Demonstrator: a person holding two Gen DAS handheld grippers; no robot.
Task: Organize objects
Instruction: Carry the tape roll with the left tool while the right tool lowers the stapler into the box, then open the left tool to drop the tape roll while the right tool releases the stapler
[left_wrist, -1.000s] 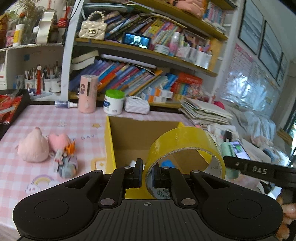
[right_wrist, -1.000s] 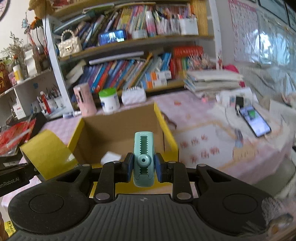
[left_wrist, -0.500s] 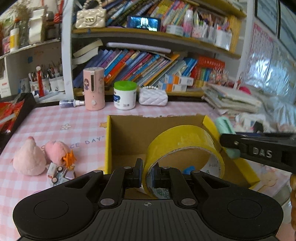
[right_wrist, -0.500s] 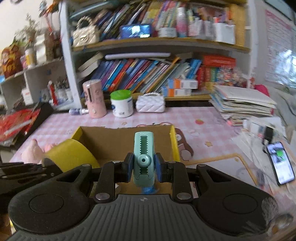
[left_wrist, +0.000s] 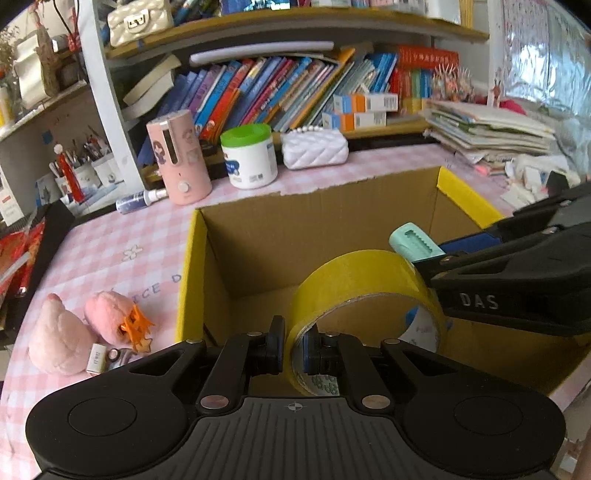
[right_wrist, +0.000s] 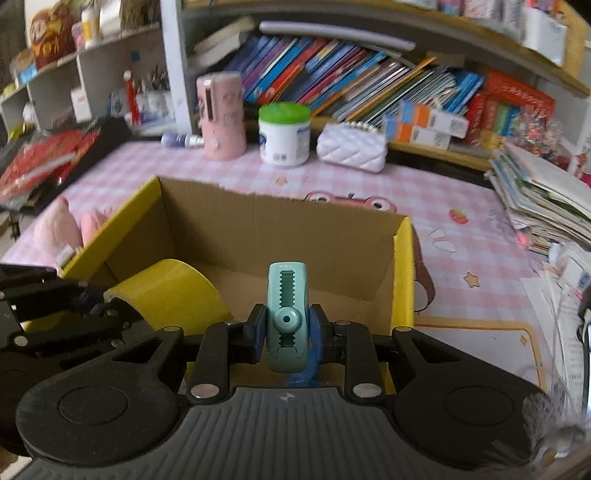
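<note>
Tape roll (left_wrist: 364, 291), yellow and wide, sat nearest the left wrist camera, its wall pinched between the fingers of the left gripper (left_wrist: 294, 345), one finger inside the ring and one outside, so the roll stood on edge and could be let go cleanly. It hung inside the open top of the cardboard box (left_wrist: 258, 236), toward the near wall. At about three o'clock from it, the right gripper (right_wrist: 287, 334) was clamped on a mint-green toothed clip (right_wrist: 287, 317), gripped across its narrow body with its length pointing ahead into the box. Both items were probably carried together to be dropped in at once. Outside the box at nine o'clock lay two pink plush toys (left_wrist: 74, 332) on the checked tablecloth (left_wrist: 110, 240), likely next to sort. Farther off, at twelve o'clock, stood a pink canister (left_wrist: 179, 157), a green-lidded tub (left_wrist: 249, 157) and a white quilted purse (left_wrist: 316, 149).
</note>
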